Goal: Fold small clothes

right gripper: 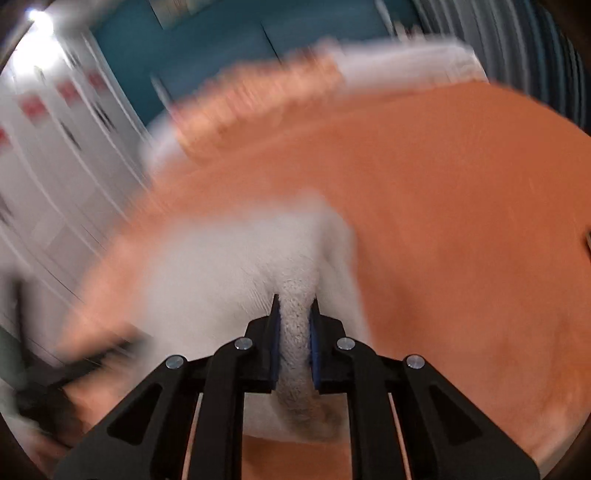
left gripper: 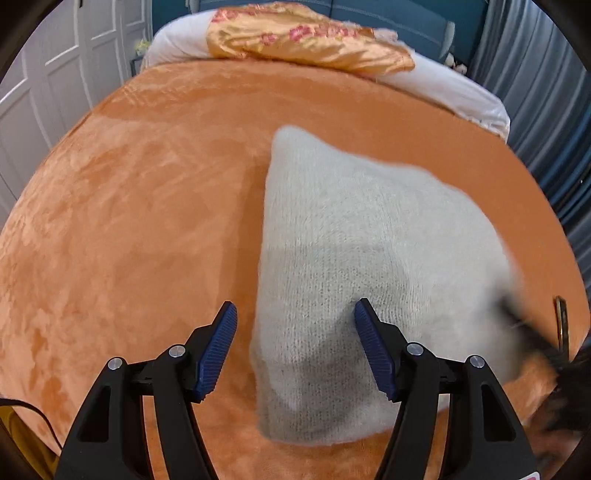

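Note:
A small white knitted garment [left gripper: 354, 258] lies on the orange fleece bed cover [left gripper: 147, 203]. My left gripper [left gripper: 295, 317] is open above the garment's near left edge, its blue pads [left gripper: 218, 350] wide apart and holding nothing. In the right wrist view my right gripper [right gripper: 294, 314] is shut on a bunched fold of the white garment [right gripper: 236, 266], which hangs blurred in front of it. In the left wrist view the right gripper shows as a dark blur [left gripper: 532, 332] at the garment's right edge.
A gold floral pillow [left gripper: 306, 37] lies on a white bolster [left gripper: 461, 92] at the head of the bed. White wardrobe doors [left gripper: 44, 85] stand to the left, grey curtains [left gripper: 546, 92] to the right. A blue headboard [left gripper: 388, 18] is behind.

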{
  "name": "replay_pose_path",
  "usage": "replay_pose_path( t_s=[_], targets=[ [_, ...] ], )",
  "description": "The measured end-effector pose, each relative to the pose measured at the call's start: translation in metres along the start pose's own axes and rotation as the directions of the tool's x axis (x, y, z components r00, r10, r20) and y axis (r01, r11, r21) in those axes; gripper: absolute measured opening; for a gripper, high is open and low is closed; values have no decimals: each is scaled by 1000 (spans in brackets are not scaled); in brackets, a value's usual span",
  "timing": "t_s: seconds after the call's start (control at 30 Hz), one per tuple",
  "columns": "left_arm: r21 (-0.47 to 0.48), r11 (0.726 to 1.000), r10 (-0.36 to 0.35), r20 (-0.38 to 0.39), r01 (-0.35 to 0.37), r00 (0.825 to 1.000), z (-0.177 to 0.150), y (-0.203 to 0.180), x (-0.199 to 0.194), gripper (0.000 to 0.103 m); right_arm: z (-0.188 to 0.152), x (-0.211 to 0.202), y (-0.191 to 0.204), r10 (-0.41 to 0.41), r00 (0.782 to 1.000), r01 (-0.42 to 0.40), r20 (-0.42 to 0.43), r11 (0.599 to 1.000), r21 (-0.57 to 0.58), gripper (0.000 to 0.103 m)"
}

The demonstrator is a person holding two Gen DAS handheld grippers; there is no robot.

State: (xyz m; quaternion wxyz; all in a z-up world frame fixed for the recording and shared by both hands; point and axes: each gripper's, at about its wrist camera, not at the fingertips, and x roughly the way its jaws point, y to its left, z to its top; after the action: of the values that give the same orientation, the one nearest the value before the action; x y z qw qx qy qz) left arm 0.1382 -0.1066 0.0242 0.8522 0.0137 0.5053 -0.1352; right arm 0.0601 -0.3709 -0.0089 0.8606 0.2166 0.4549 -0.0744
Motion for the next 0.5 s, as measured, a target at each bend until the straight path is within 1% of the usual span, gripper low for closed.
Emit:
replay_pose_path(
  t_s=[0.03, 0.1, 0.17, 0.2, 0.3, 0.37, 0.5],
  targets=[
    [1, 1000, 8, -3, -8, 1000, -2, -2, 2, 64, -1, -3, 3, -12, 1000, 12, 17, 1000, -9, 12],
    [19, 998, 60, 18, -60, 998, -2, -6, 0, 64, 7, -26, 16, -9, 997, 12, 72, 999, -43, 12],
    [26, 996, 80, 22, -80, 997, -1, -7, -1, 64, 11, -49, 23, 41, 990, -36, 134, 999, -36, 13],
    [25, 996, 84, 23, -84, 996, 0, -7, -1, 64, 12, -53, 25, 38, 989, -33, 143, 999, -36, 15],
    [27, 996, 89, 19, -89, 996, 0, -7, -1, 64, 6, -59, 31, -17, 987, 26, 158, 998, -58, 17],
    [31, 995, 92, 19, -93, 996, 0, -8, -1, 64, -4, -67, 36, -46, 982, 63, 184, 995, -84, 17],
    [38, 994, 102, 26, -103, 994, -1, -9, 0, 64, -13, -77, 45, -27, 980, 50, 195, 992, -112, 17]
  ],
)
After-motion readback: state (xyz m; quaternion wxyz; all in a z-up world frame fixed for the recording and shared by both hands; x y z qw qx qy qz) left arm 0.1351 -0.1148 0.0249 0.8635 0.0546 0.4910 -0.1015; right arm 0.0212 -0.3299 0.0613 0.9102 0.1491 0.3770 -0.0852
